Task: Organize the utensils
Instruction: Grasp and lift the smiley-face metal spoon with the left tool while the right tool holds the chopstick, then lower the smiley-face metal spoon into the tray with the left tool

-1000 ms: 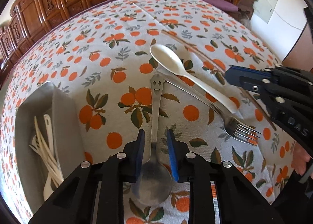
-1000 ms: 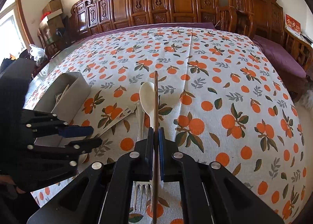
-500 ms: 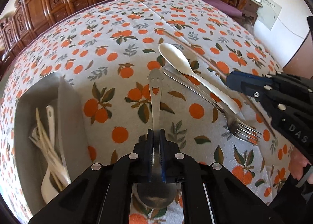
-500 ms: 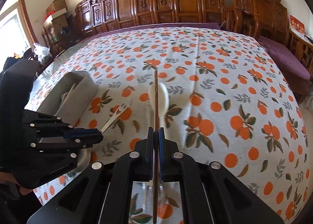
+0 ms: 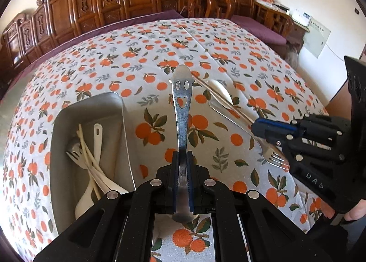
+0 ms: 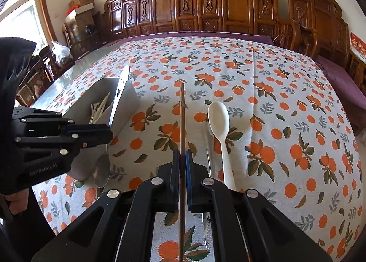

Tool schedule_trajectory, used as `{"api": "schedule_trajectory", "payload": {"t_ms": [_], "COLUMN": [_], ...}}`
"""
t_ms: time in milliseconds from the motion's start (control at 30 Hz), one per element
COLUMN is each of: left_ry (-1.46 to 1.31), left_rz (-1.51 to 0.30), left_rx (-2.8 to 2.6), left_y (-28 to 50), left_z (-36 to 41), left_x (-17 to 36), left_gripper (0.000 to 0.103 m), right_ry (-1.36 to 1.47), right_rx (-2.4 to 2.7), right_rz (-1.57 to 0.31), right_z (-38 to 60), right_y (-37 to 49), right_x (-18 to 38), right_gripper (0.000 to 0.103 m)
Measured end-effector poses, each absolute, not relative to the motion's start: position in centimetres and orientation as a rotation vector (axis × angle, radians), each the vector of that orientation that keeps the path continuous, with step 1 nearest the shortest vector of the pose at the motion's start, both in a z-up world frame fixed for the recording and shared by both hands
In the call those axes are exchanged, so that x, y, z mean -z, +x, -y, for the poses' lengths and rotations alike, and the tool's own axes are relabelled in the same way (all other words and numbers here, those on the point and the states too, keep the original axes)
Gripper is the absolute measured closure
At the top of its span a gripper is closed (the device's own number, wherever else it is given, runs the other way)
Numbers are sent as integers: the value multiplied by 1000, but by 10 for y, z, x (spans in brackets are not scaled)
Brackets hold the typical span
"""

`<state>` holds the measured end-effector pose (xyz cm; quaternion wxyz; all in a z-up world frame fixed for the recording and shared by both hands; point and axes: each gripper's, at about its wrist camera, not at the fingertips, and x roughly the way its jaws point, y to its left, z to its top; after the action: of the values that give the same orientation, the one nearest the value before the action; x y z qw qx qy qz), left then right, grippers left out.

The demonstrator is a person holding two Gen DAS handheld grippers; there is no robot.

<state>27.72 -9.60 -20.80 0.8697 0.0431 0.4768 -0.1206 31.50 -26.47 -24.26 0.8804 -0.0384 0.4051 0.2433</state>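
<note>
Utensils on orange-print tablecloth (image 5: 228, 40), carved wooden chairs (image 6: 228, 3) behind; left tool (image 5: 182, 170) gripping spoon (image 5: 181, 106), right tool (image 6: 182, 166) gripping chopstick (image 6: 182, 113).

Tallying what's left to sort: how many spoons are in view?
3: a metal spoon held by the left gripper, a white spoon on the tablecloth, a second white spoon in the tray; more may be hidden there.

White tablecloth (image 5: 160, 60) printed with oranges; white spoon (image 6: 219, 115).
</note>
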Motion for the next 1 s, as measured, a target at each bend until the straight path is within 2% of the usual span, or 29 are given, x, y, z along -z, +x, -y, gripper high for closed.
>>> {"api": "schedule_trajectory", "payload": {"t_ms": [1000], "left_ry": [-19], "left_rz": [-806], "left_rx": [268], "left_y": [240], "left_z": [68], "left_x": [149], "left_gripper": [98], "right_ry": [-54], "right_rx": [-511], "right_rz": [-829], "right_z": [262], "right_y": [307], "right_x": [237], "right_gripper": [97]}}
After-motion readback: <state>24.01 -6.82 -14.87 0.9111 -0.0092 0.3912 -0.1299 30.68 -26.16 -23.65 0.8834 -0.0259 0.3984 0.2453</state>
